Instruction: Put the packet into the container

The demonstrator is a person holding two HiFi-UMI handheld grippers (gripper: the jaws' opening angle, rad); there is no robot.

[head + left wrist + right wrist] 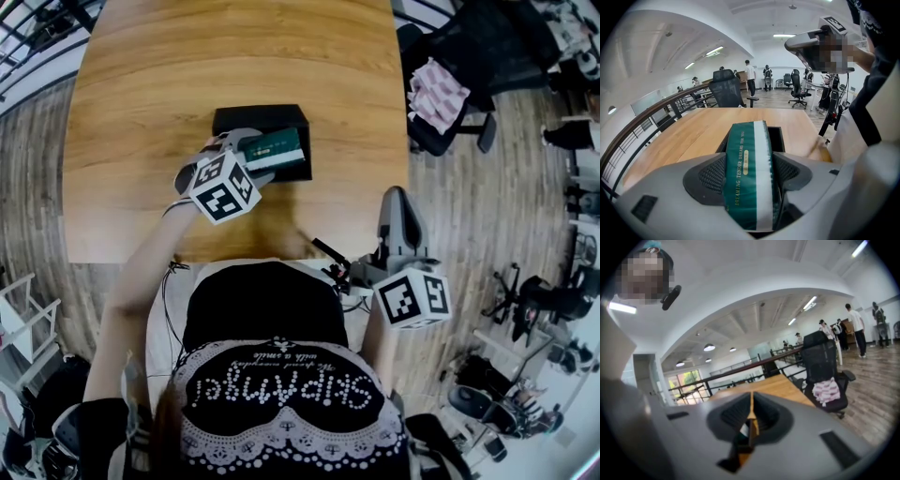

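A green packet with a white stripe (747, 173) is clamped between the jaws of my left gripper (251, 150), shut on it. In the head view the packet (274, 148) hangs over the open black container (263, 120) on the wooden table. The container's far end (776, 138) shows just past the packet in the left gripper view. My right gripper (396, 217) is off the table's right edge, held near the person's body, its jaws pressed together with nothing between them (751, 417).
The wooden table (187, 66) spreads far and left of the container. A black office chair with a pink striped cloth (436, 92) stands just right of the table. More chairs and gear crowd the floor at right.
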